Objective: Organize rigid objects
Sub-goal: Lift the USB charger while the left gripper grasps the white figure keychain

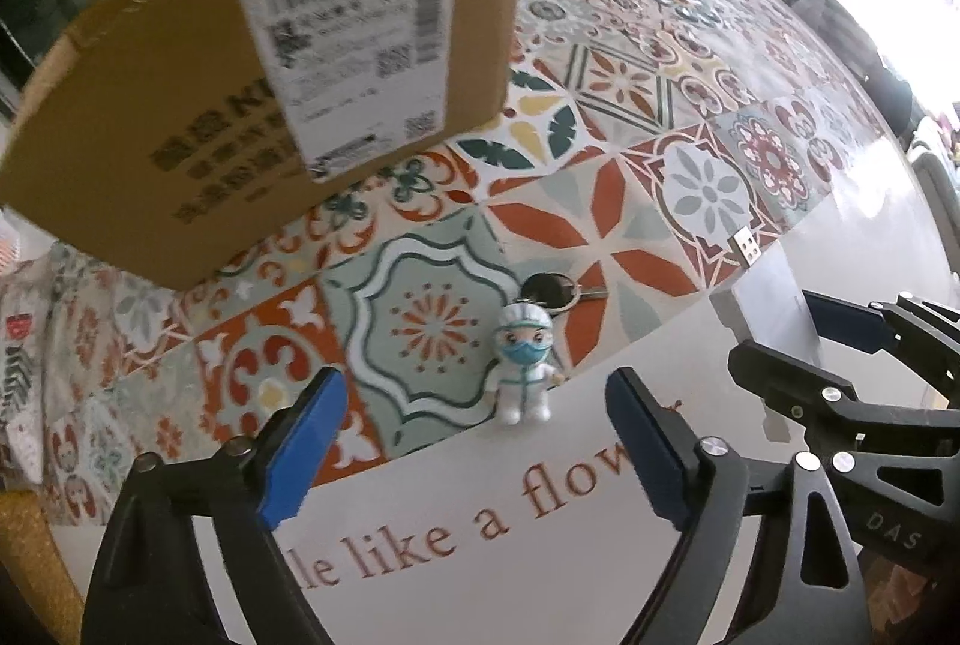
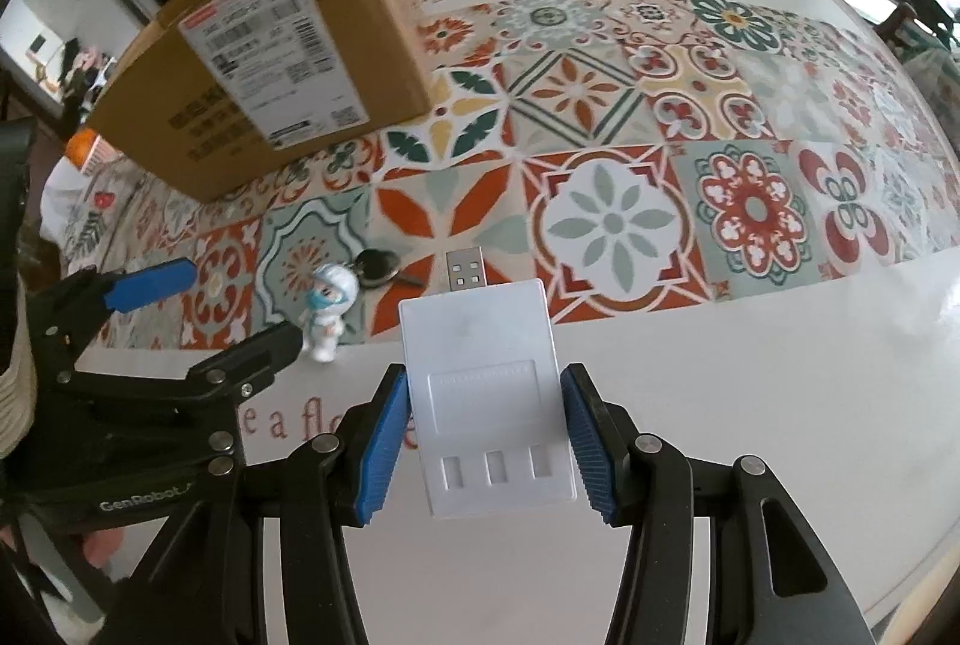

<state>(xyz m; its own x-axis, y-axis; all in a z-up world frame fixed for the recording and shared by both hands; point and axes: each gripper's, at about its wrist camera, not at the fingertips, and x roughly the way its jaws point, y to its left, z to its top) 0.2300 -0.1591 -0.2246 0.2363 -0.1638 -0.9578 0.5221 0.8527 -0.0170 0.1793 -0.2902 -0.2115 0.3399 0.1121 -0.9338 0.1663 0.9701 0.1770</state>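
Tiled-pattern tablecloth [image 2: 606, 225] on a table, cardboard box [image 2: 270, 63] at back left. Right gripper [image 2: 486, 435] pinches a white USB card reader [image 2: 480, 405], plug pointing away. Left gripper [image 1: 474, 441] spread, nothing between the pads; figurine keychain [image 1: 525, 363] stands just beyond its fingertips.

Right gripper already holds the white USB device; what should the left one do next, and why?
Probably lower the left gripper around the figurine keychain and close. Its jaws stand open with nothing between them, the figurine lies just ahead on the tablecloth, and the right gripper is occupied with the USB device.
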